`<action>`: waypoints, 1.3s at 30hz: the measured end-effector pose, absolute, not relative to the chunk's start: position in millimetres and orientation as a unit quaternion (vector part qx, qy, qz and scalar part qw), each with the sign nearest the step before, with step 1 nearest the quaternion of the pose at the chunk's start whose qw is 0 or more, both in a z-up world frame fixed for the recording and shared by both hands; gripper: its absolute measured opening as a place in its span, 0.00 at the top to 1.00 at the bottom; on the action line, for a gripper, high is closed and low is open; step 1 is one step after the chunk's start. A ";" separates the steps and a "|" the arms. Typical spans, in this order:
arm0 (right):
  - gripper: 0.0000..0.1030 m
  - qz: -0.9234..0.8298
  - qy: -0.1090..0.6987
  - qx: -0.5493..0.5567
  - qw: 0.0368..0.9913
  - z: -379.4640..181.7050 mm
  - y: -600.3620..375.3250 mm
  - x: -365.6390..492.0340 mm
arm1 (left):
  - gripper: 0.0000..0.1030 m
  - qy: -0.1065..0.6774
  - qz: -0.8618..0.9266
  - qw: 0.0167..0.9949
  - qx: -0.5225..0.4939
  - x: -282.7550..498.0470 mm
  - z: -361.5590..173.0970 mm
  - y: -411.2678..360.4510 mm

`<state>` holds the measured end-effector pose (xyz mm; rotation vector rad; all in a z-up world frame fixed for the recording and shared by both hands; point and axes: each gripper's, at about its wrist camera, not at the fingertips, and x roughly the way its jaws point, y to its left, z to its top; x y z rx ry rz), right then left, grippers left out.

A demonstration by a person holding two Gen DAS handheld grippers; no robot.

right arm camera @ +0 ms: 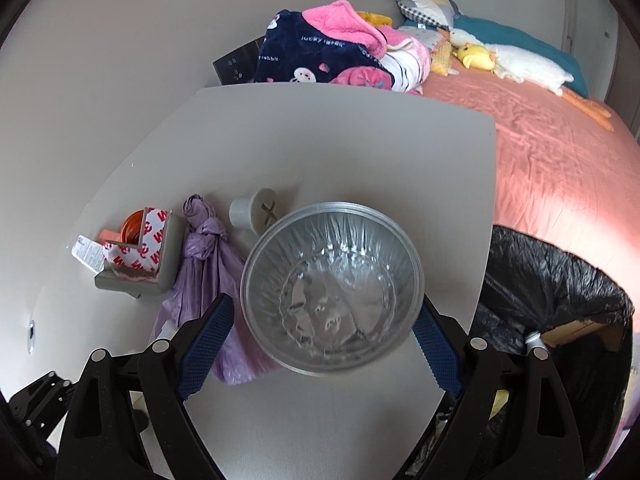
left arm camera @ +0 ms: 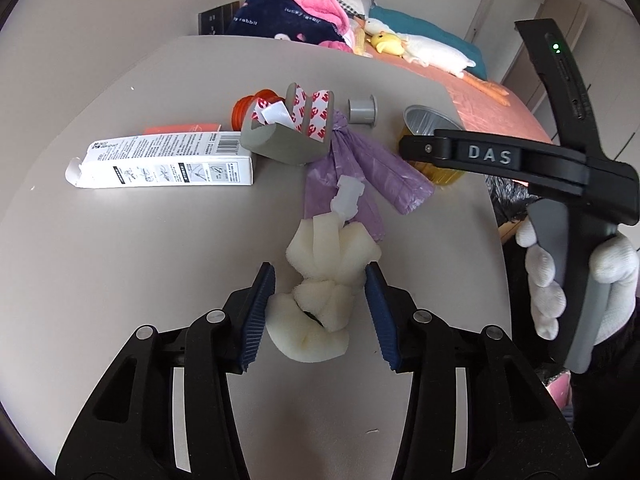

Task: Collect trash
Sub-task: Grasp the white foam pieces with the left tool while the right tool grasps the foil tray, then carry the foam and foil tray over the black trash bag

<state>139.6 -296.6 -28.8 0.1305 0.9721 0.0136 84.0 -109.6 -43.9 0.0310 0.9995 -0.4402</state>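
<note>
Take the foil cup (right arm camera: 332, 292) as your landmark. To its left you meet the purple bag (right arm camera: 204, 272) lying flat and touching its base, then the grey corner guard (right arm camera: 160, 264), with the orange lid (right arm camera: 134, 226) behind that. Just behind the cup on the left stands the grey spool (right arm camera: 256, 212). Beyond the spool the table (right arm camera: 340, 140) is bare to its far edge, and you have open surface in front of the cup. To its right the table ends, and the black-lined bin (right arm camera: 560, 292) gapes there. Further left, the white box (left arm camera: 160, 160) blocks the way, and the foam wad (left arm camera: 324, 280) sits near you.
</note>
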 end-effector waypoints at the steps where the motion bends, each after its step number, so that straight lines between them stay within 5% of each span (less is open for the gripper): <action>1: 0.15 0.004 0.465 0.056 0.884 -28.6 -295.2 140.8 | 0.56 0.475 -0.208 0.855 0.012 83.1 -42.8 -109.1; 6: 0.15 0.003 0.467 0.039 0.884 -30.2 -292.3 143.1 | 0.56 0.479 -0.205 0.853 0.000 83.6 -42.7 -105.2; 9: 0.24 0.012 0.472 0.043 0.880 -30.7 -294.1 141.6 | 0.56 0.477 -0.205 0.854 -0.002 82.8 -41.5 -105.4; 16: 0.25 0.017 0.459 0.069 0.886 -15.1 -305.4 127.7 | 0.72 0.464 -0.208 0.861 -0.024 81.9 -34.1 -99.6; 39: 0.24 0.015 0.401 0.106 0.910 48.0 -346.9 49.8 | 0.73 0.413 -0.263 0.871 -0.025 48.5 15.0 -140.6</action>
